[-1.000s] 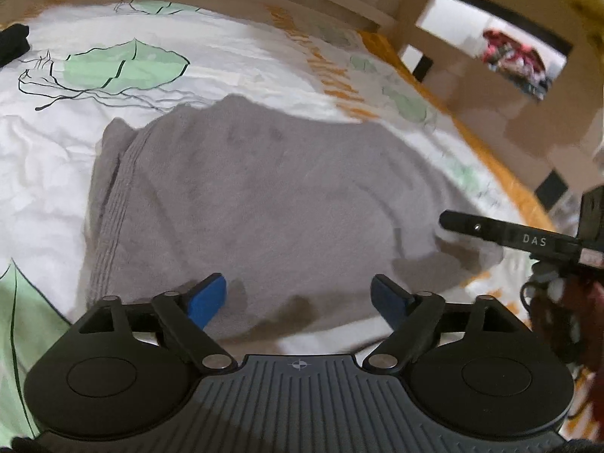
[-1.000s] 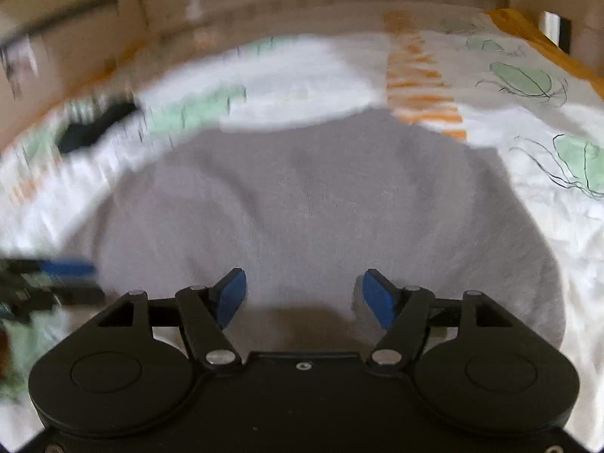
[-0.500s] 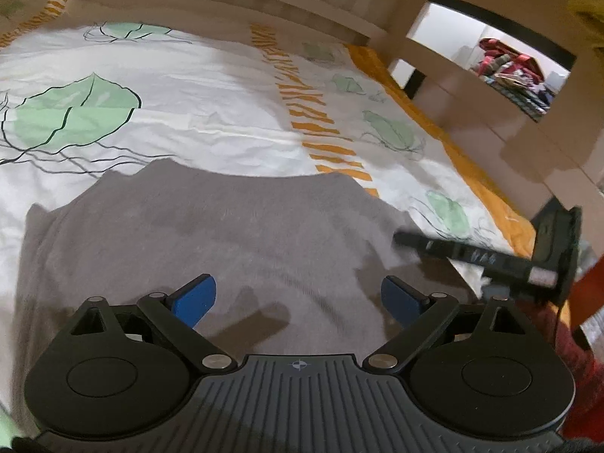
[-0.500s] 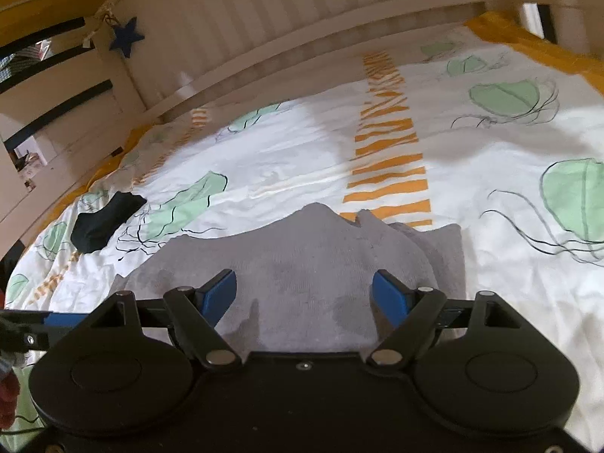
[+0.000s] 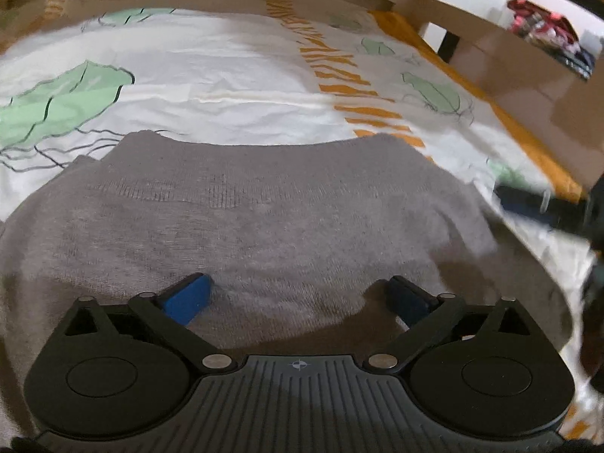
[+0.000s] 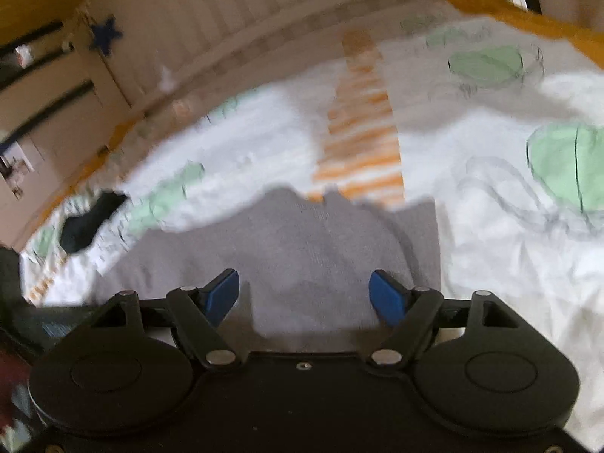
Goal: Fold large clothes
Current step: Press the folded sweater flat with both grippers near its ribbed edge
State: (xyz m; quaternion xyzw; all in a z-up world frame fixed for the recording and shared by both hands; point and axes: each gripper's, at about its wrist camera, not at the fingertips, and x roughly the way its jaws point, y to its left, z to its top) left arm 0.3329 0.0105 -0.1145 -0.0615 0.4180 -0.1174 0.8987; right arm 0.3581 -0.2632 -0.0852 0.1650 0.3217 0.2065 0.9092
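Bed sheet [image 5: 234,75], white with green leaf prints and an orange striped band, covers the whole work surface; wooden slatted bed frame [image 6: 211,19] runs along its far side.

Grey knit sweater [image 5: 264,219] lies flat on the sheet, spread wide. In the left wrist view it fills the ground straight ahead of and beneath the left gripper [image 5: 298,296].

Left gripper: jaws have just been opening, now spread wide, blue pads just above the knit, nothing between them.

Right gripper [image 6: 304,294]: jaws apart, having just closed in slightly; nothing pinched. Sweater's edge lies under and ahead of it, white sheet to its right.

Small dark cloth item [image 6: 90,222] sits on the sheet, well apart from the sweater, far left in the right wrist view. View blurred.
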